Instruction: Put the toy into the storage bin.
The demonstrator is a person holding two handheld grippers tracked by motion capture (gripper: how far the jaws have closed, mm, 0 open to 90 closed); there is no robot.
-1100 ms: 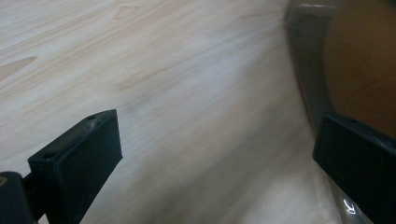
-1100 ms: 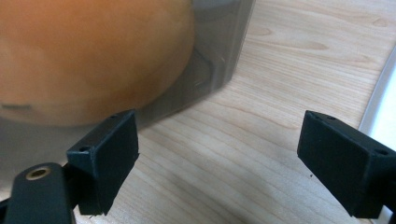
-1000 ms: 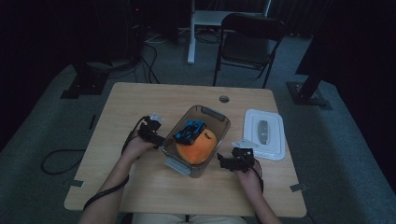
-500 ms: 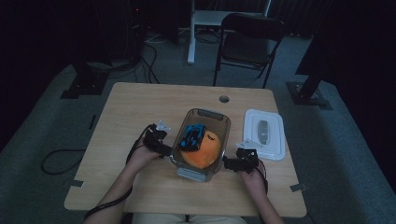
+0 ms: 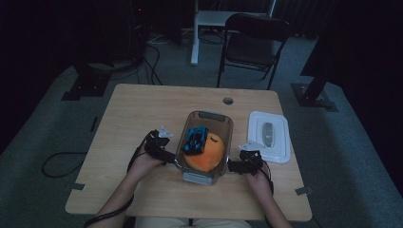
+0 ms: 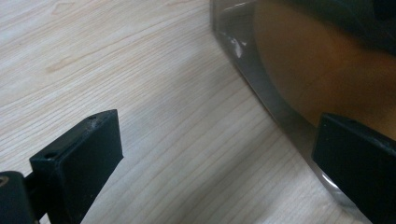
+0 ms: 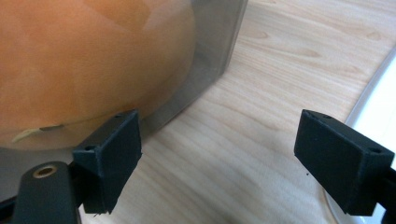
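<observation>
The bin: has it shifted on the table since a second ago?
Yes. The bin has turned from slanted to nearly square with the table and slid a little toward the lid, between the left gripper and right gripper.

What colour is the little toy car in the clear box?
The toy car is blue with black parts, seen best in the high view, beside the orange ball.

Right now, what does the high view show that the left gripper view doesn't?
High view alone: the blue toy car in the clear container, the white lid on the table, the chair, and the right claw. Left gripper view alone: wood grain close up and the container's near lower edge. Both share: the left claw, open beside the container, and the orange ball.
</observation>
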